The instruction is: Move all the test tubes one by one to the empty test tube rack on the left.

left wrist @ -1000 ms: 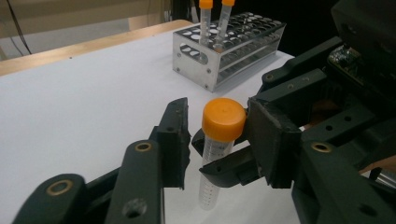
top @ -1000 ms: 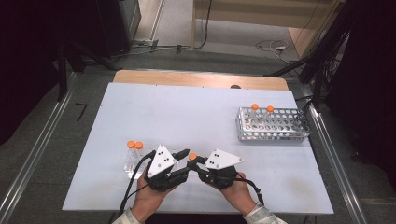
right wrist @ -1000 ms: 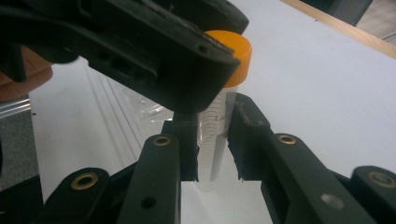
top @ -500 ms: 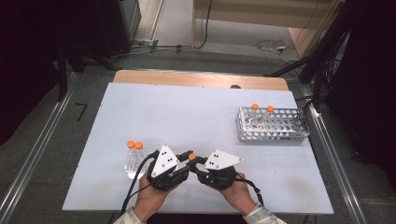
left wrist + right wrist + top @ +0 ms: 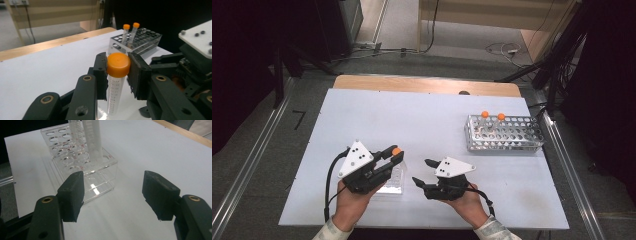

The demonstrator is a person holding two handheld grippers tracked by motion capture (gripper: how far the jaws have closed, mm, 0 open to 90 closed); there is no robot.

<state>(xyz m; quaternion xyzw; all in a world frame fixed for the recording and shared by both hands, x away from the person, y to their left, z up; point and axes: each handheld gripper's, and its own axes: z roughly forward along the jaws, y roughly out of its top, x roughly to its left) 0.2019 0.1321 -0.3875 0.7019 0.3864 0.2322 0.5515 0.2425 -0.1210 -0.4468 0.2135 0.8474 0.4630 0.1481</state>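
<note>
Two hand-held grippers are up over the bench (image 5: 422, 115), one in each of my hands. My left hand-held gripper (image 5: 117, 67) is clamped on a tube (image 5: 115, 82), its jaws pressing either side of the orange cap, with the clear graduated body hanging straight down below them. From the high view that left hand-held gripper (image 5: 394, 154) sits at the near left of the white bench, the orange cap showing right at its tip, just above a small clear rack (image 5: 393, 181) that lies under it.

My right hand-held gripper (image 5: 113, 192) has its jaws spread wide apart, nothing between them. It looks at the clear rack (image 5: 82, 162) from close by, where two tubes stand in its holes. In the high view this right hand-held gripper (image 5: 424, 172) hovers just right of the clear rack, jaws pointing toward my left one, the two not touching.

Farther off, toward the far right of the bench, a metal rack (image 5: 504, 134) holds two more orange-capped tubes (image 5: 492, 120) standing upright side by side.
</note>
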